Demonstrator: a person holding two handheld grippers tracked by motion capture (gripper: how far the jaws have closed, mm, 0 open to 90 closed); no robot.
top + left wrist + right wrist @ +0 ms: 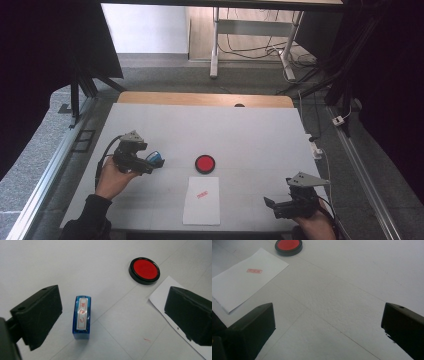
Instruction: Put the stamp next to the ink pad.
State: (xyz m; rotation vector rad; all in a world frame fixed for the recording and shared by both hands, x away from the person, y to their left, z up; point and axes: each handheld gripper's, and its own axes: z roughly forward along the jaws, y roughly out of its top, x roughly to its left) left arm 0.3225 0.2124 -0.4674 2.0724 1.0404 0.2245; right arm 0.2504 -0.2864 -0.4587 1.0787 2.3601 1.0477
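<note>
A small blue stamp [82, 316] with a white label in red script rests on the white table, and also shows in the high view as the blue stamp [156, 160] at the left. My left gripper [115, 300] stands open above it, jaws wide on either side, pads clear of the stamp. From above, the left gripper [150, 165] is left of a round red ink pad [205, 163]. A white sheet of paper [202, 200] carries a red imprint [254, 271]. My right gripper [272, 207] is open and holds nothing, near the front right.
In the left gripper view the ink pad [144, 270] lies beyond the stamp and the paper [162, 293] lies partly behind the right jaw. A wooden strip [205, 99] borders the table's far edge. Metal rails run along both sides.
</note>
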